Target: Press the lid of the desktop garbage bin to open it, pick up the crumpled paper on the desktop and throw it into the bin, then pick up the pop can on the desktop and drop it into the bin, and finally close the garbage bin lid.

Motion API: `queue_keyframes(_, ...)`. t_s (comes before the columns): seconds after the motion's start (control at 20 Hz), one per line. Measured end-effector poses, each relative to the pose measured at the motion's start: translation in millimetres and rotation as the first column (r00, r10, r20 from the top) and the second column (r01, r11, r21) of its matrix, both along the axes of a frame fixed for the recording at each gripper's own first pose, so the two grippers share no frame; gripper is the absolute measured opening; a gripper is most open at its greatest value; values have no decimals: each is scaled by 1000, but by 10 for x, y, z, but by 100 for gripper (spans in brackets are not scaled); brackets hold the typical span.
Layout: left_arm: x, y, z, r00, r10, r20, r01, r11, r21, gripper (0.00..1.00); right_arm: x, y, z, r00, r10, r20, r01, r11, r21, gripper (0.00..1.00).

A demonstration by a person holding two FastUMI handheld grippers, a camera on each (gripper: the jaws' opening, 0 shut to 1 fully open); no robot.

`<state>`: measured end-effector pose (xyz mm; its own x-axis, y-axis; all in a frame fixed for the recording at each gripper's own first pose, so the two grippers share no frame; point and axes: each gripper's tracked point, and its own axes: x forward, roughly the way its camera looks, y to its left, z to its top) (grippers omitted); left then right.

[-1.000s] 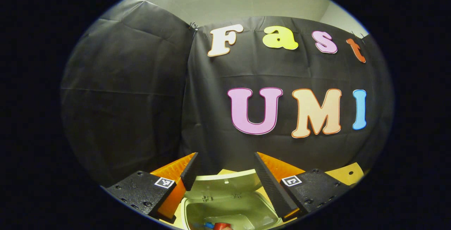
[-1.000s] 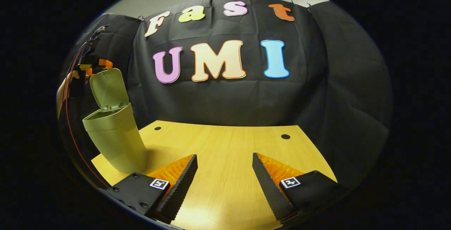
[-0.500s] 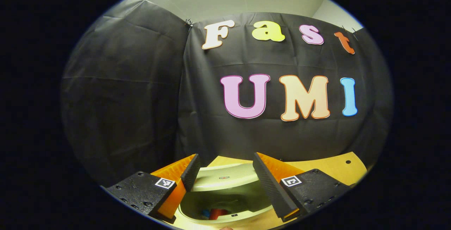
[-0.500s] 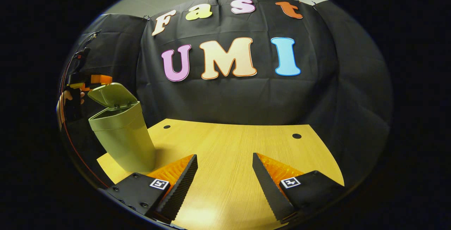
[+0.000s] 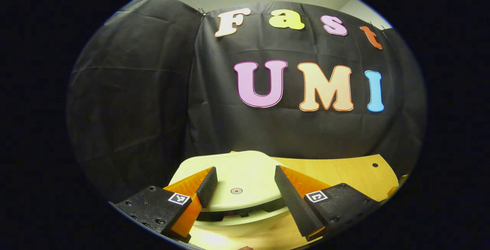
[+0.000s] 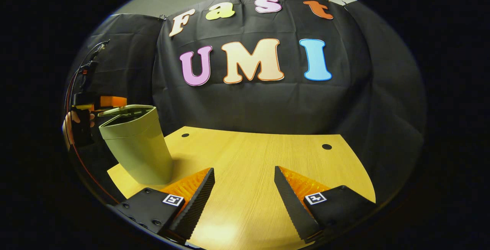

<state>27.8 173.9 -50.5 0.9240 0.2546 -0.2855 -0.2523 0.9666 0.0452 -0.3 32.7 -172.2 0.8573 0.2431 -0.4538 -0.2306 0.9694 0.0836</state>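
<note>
The left tool (image 5: 242, 183), jaws apart, pressed the bin (image 6: 138, 146) lid (image 5: 233, 179) nearly flat; an off-centre push risked leaving it unlatched. The right tool (image 6: 244, 188) hovered, jaws apart.

The bin (image 6: 138, 150) ahead-left of the right hand-held gripper (image 6: 244, 188) looks like smooth matt plastic, as does its lid (image 5: 237, 181). The worktop (image 6: 260, 158) beneath shows pale wood grain with a soft sheen.

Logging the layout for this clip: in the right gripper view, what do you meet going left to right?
Hand holding the left gripper → pale green plastic bin with its lid almost down → light wooden tabletop.
</note>
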Motion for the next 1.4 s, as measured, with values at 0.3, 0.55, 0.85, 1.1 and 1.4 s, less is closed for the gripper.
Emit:
queue_keyframes(0.3,-102,-15,-311,997,14,-76,-16,1000,-25,95,-9,35,-43,1000,11,-12,-11,1000,-8,99)
queue_keyframes(0.55,-95,-15,-363,997,13,-80,-14,1000,-18,100,-21,106,-121,999,29,-34,-30,999,-23,99)
queue_keyframes(0.85,-89,-69,-308,998,-57,-1,57,998,-41,95,-26,233,-34,998,59,-21,-59,998,-9,98)
queue_keyframes(1.1,-34,-464,53,982,-142,128,136,989,49,95,61,185,515,993,33,114,-35,999,19,99)
queue_keyframes(1.4,13,-1372,638,896,-314,315,304,949,80,93,55,-113,1415,944,-90,319,65,994,86,97)
